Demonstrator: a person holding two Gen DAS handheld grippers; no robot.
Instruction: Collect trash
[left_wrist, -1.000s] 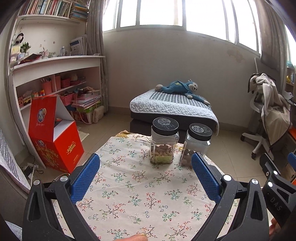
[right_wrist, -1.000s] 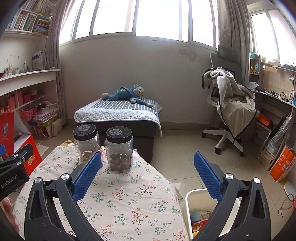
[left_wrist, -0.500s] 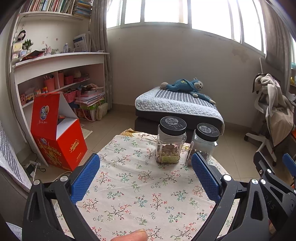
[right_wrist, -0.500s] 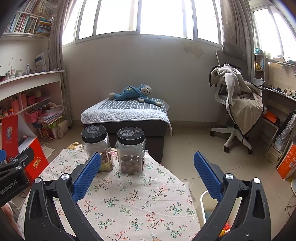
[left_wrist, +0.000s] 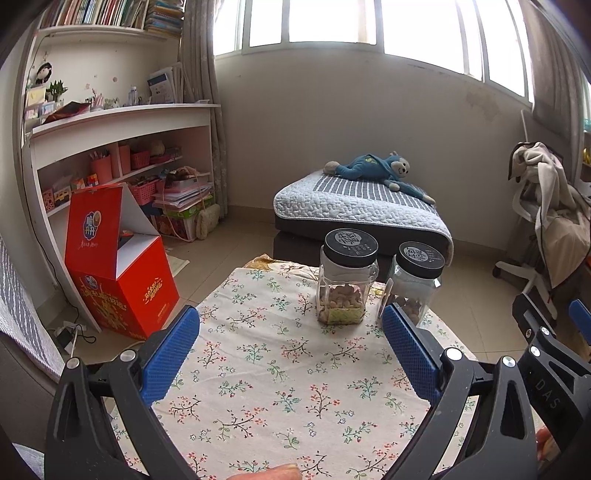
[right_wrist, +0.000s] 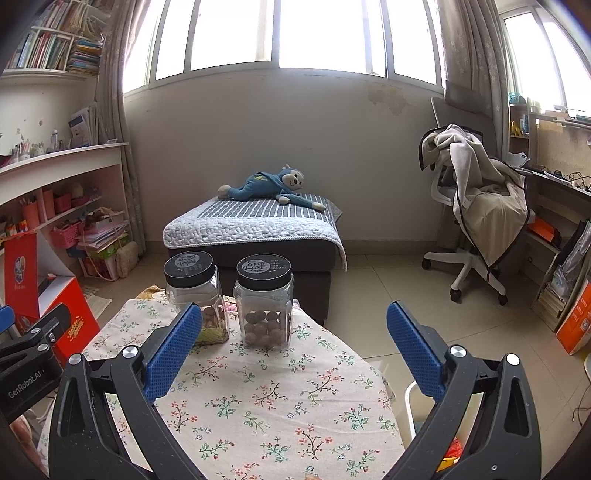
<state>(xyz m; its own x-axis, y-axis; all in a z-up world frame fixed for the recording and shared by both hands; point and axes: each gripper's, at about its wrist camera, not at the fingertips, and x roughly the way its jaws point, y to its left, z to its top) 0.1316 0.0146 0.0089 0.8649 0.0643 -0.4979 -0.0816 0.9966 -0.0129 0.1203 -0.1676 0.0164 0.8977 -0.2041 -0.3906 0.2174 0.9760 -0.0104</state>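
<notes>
Both claws spread and empty over the flowered surface; no loose trash seen on it.

The left claw (left_wrist: 290, 345) and right claw (right_wrist: 293, 345) are held wide apart above the surface (right_wrist: 266, 398), nothing pinched. Trash is glimpsed only inside the white bin (right_wrist: 412, 402) beside the surface's right edge, as colourful wrappers (right_wrist: 452, 448): judged light, soft, crinkly, best nipped at a free edge. Two lidded nut jars, left jar (left_wrist: 347, 278) and right jar (left_wrist: 417, 284), stand just beside each other at the far end; judged rigid, slick plastic, not trash.
</notes>
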